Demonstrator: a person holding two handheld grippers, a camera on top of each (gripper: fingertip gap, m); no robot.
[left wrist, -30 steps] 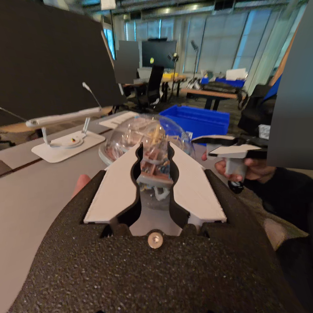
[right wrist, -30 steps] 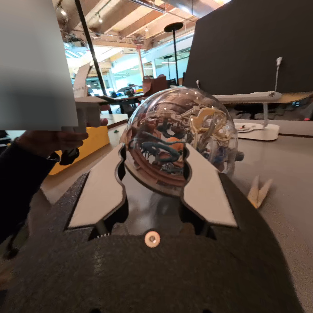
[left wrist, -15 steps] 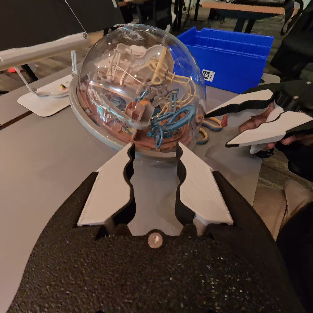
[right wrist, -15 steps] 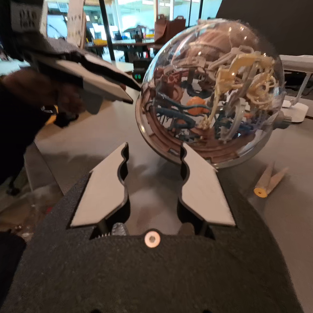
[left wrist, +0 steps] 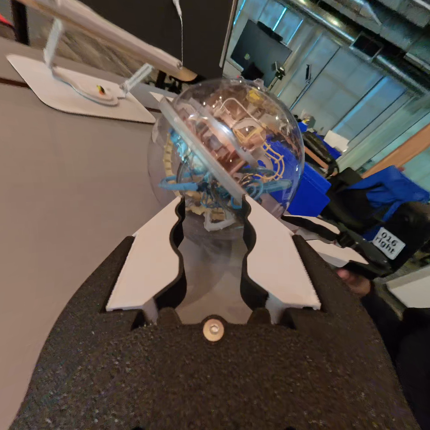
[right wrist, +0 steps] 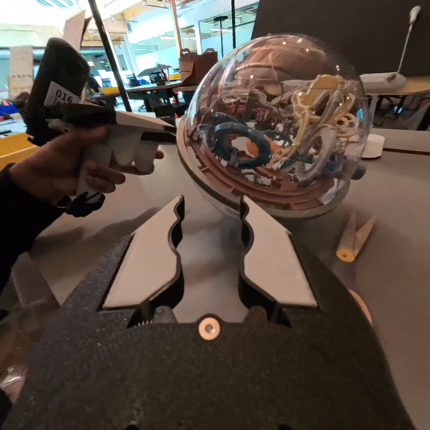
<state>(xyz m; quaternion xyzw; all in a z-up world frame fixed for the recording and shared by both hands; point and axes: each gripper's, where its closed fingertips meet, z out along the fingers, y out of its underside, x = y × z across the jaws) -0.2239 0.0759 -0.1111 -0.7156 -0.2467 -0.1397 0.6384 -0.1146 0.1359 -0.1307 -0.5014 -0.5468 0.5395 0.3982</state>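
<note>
A clear plastic maze ball with brown, blue and cream tracks inside rests tilted on the grey table. My left gripper is open, its tips against the ball's lower side where the grey rim band comes down. In the right wrist view the left gripper, held by a hand, points at the rim on the ball's left side. My right gripper is open and empty, low in front of the ball, with its right fingertip close to the ball's underside. The right gripper also shows in the left wrist view.
A white stand with a long bar sits on the table behind the ball. A wooden peg with a yellow end lies to the right of the ball. A blue bin and a yellow bin stand off the table. A black panel rises behind.
The left gripper let go of the ball, opened, drew back, then came against its rim again. The right gripper backed out from around the ball. The ball now leans differently.
</note>
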